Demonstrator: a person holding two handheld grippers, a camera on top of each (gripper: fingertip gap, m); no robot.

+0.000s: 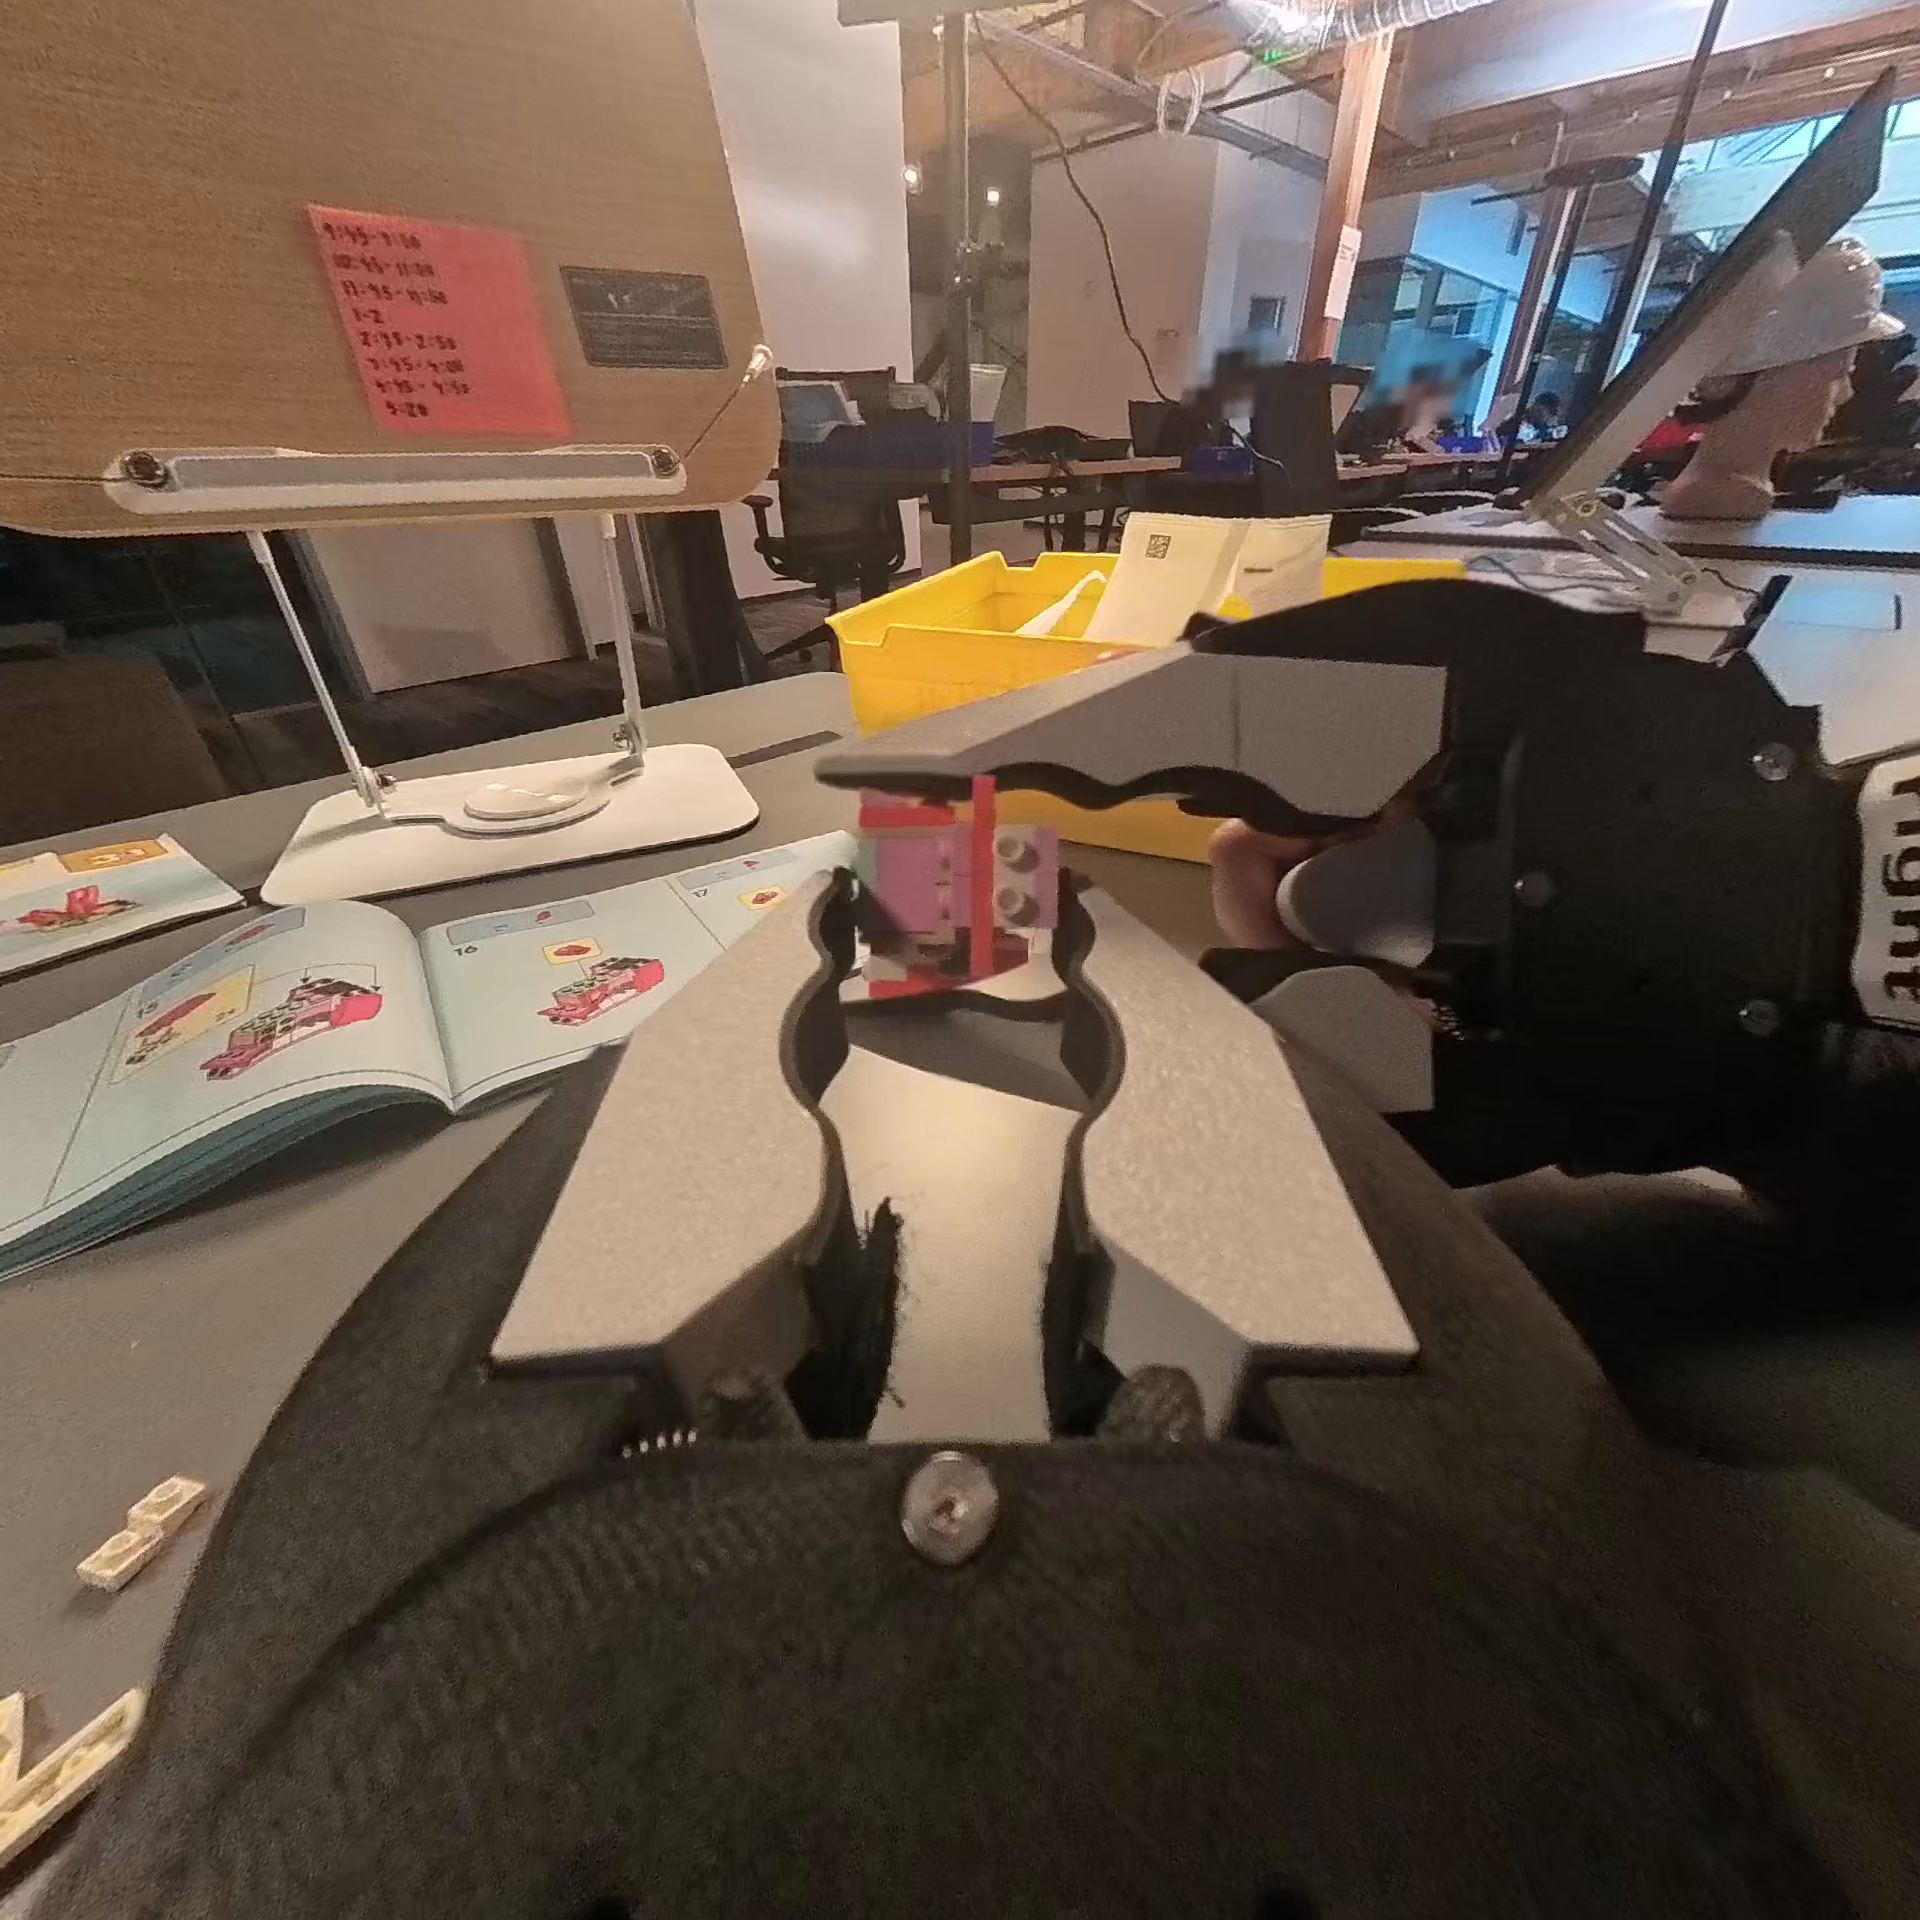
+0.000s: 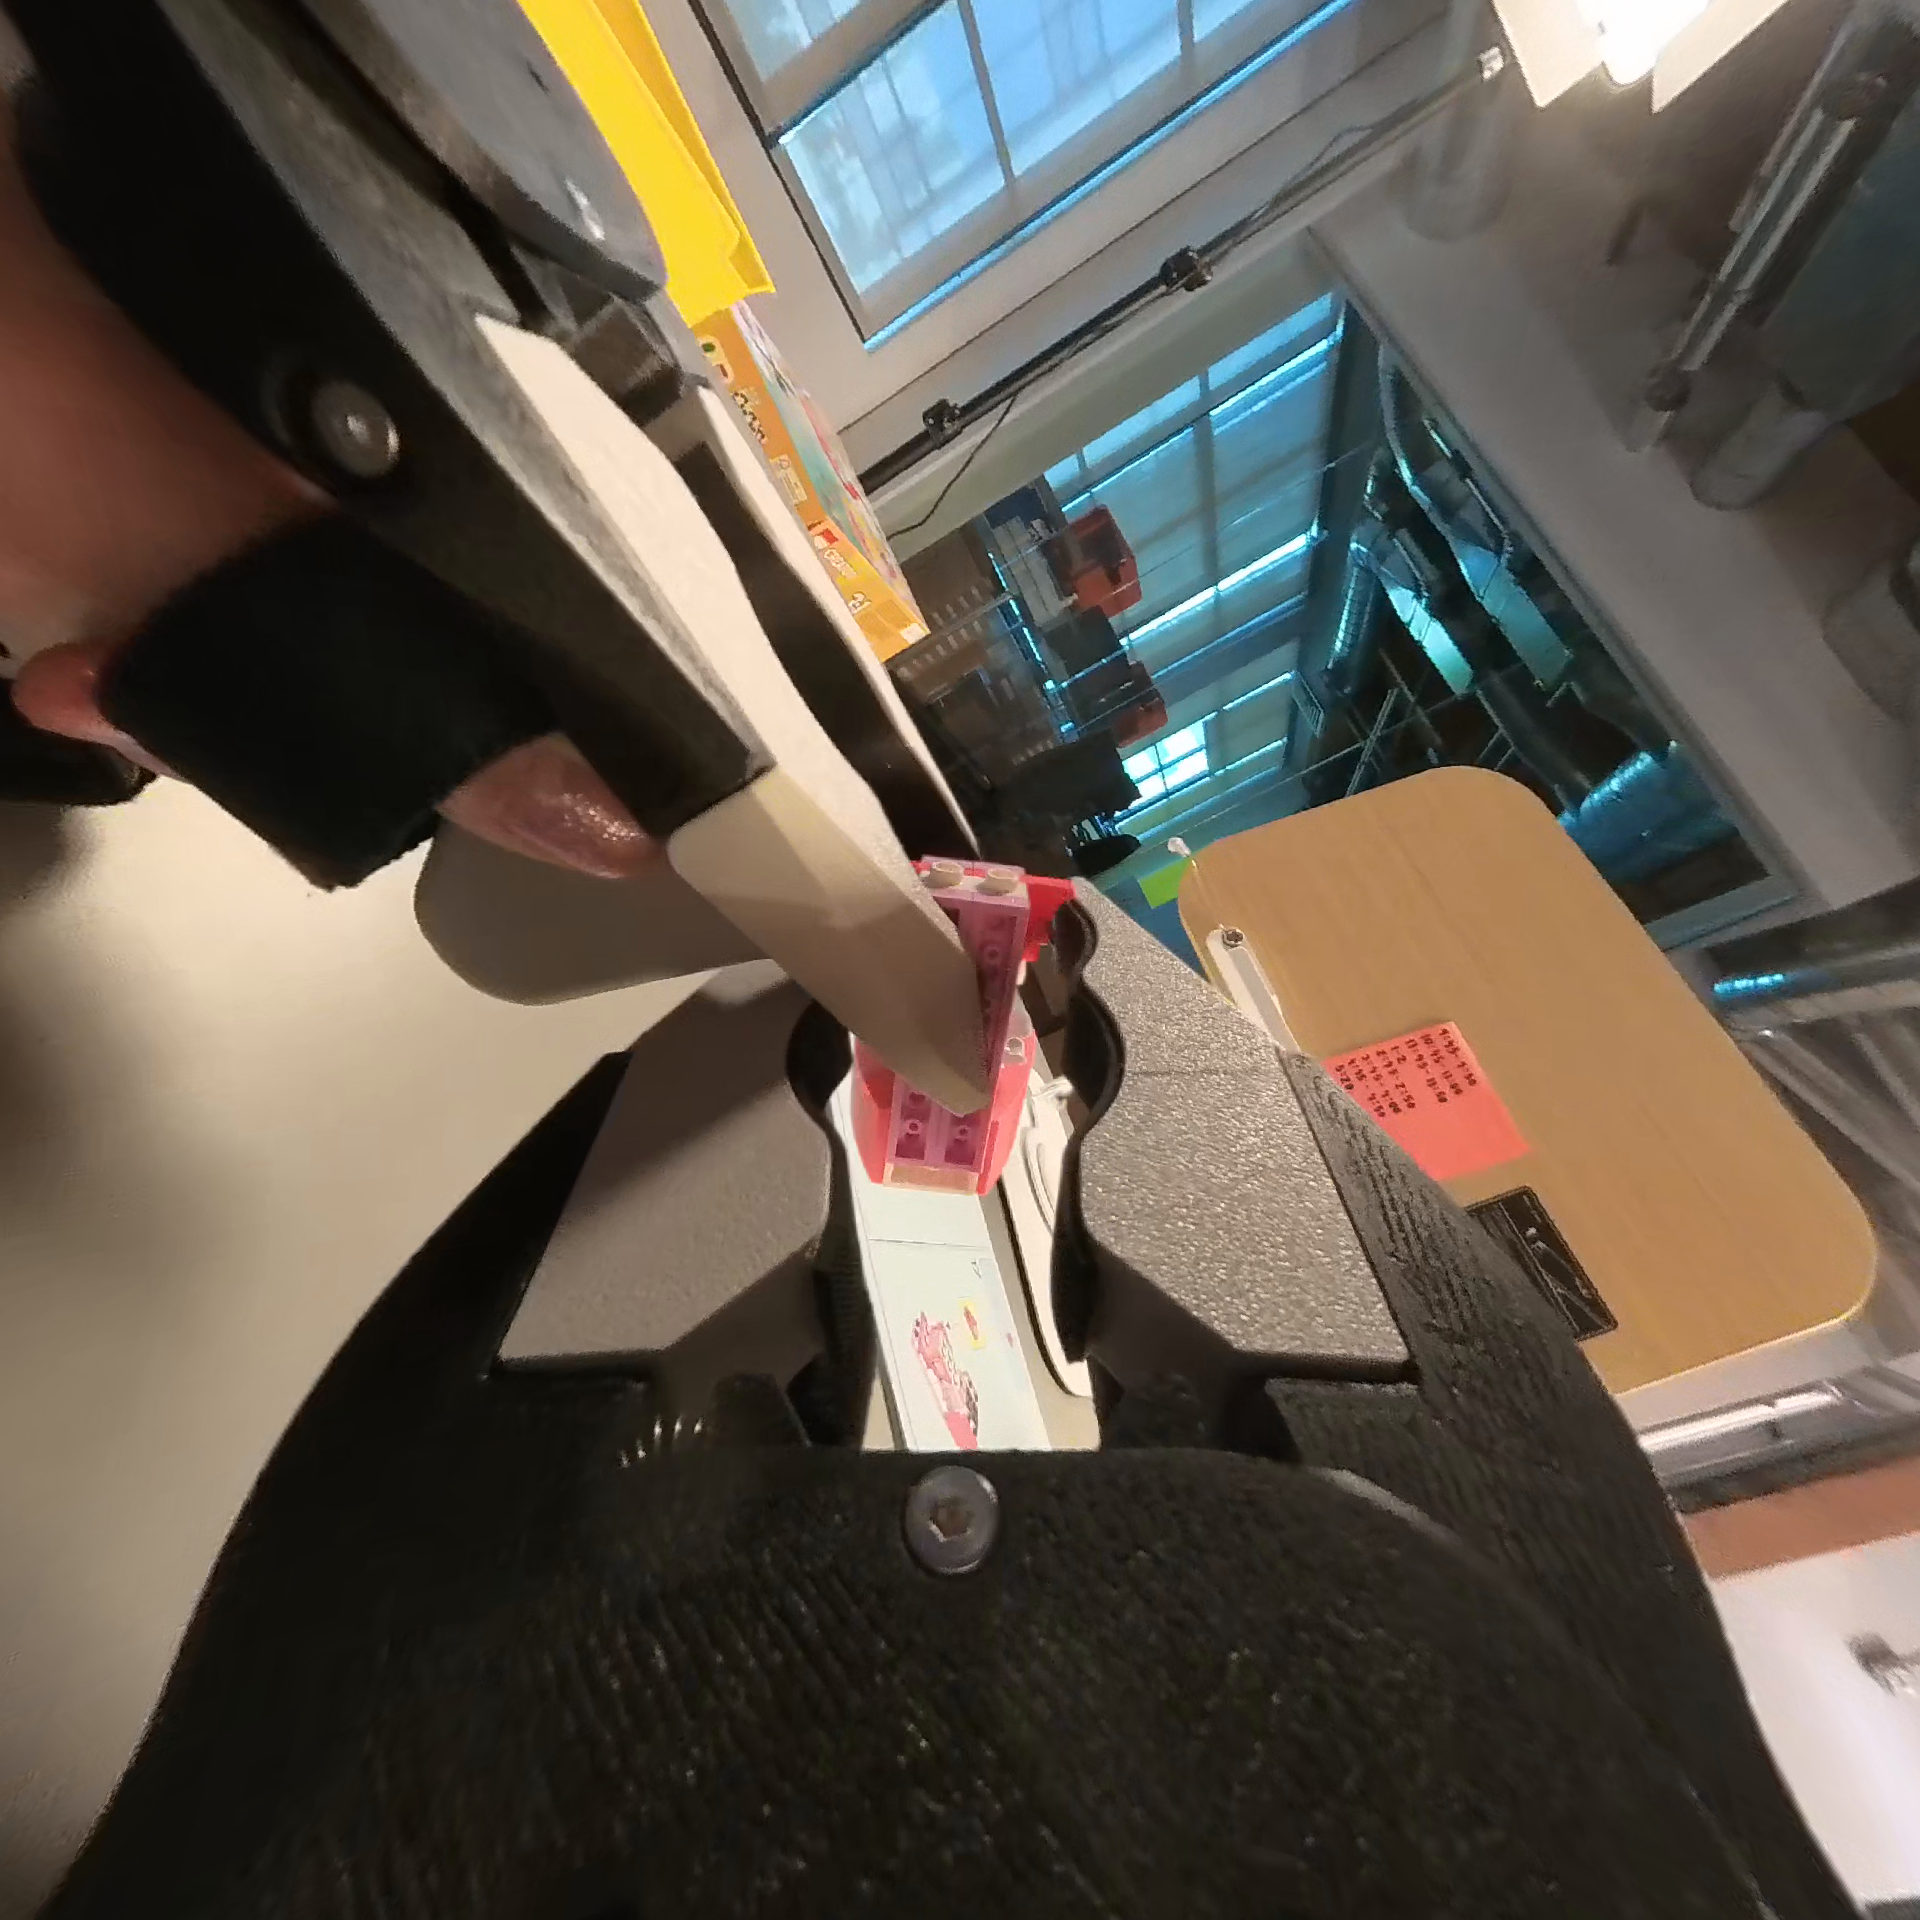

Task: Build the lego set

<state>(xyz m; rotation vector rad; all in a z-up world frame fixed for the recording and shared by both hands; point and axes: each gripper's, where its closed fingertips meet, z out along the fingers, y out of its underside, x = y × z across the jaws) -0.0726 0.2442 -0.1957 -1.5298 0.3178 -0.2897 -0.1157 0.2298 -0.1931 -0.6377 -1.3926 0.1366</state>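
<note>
Grey table: pink-red brick model clamped between left hand-held gripper fingertips; right hand-held gripper grasp unclear.

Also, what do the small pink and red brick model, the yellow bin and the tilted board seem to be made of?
Brick model: moulded plastic, slightly glossy, with round studs.
Yellow bin: probably plastic; smooth, even colour, thin walls.
Board: wood or wood-look laminate, matt; fine grain lines show, but I cannot tell which.

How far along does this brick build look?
Done: a pink-and-red brick model is partly assembled. In hand: the left tongs grip it, and the right tongs touch its top. Remaining, seemingly: cream pieces lie loose on the table beside the open booklet.
</note>
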